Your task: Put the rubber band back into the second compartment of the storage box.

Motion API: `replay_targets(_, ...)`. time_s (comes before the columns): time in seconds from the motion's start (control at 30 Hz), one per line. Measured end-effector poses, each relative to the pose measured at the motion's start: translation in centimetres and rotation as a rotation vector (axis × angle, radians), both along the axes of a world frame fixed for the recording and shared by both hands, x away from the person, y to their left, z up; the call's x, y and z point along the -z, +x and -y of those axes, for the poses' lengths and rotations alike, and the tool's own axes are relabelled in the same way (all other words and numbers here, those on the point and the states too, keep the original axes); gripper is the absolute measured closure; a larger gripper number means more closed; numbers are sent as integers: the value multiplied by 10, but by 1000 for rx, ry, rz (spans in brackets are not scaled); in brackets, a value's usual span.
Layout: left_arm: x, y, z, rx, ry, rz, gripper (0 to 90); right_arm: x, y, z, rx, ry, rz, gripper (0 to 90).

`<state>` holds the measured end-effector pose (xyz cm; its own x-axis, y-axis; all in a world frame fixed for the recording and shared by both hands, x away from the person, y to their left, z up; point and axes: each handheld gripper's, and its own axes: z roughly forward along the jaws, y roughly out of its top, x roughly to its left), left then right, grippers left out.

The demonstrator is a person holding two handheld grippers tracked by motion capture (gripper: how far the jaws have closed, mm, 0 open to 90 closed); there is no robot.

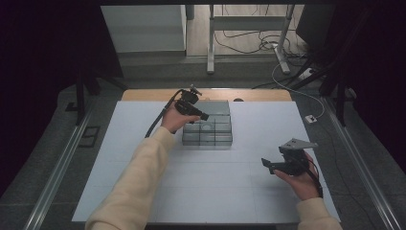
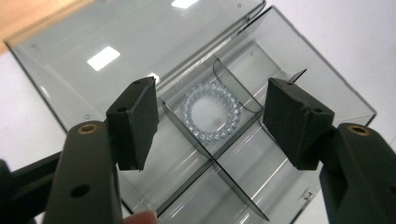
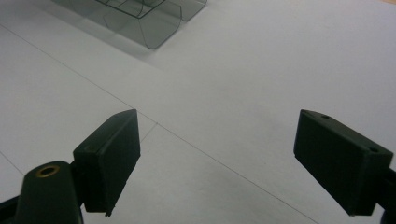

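A clear plastic organiser box [image 1: 208, 126] with its lid folded back sits at the middle back of the white table [image 1: 210, 191]. In the left gripper view the box [image 2: 322, 88] is split by clear dividers, and a ring of clear beads [image 2: 212, 114] lies in one compartment. My left gripper [image 1: 203, 116] hovers open just above the box's left side; its jaws [image 2: 212, 123] frame the bead ring, nothing between them. My right gripper [image 1: 265, 164] stands open over bare table at the right front, holding nothing [image 3: 217, 158]. A corner of the box [image 3: 149, 23] shows far off.
A wooden table edge [image 1: 143, 94] runs behind the white sheet. On the floor beyond lie cables [image 1: 287, 81], a white plug [image 1: 310, 118] and metal stand legs [image 1: 210, 43]. Bare white surface lies all around the right gripper.
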<state>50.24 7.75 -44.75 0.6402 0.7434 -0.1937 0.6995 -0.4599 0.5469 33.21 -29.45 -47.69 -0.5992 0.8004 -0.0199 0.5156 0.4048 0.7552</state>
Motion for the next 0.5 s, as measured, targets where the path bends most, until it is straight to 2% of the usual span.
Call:
replay_targets(0.33,-40,-9,-8,14,18,66,343,0,0,-1,-3,-3,2,146)
replay_targets(0.5,-54,-16,-11,29,1,91,342,0,0,-1,-2,-1,1,146)
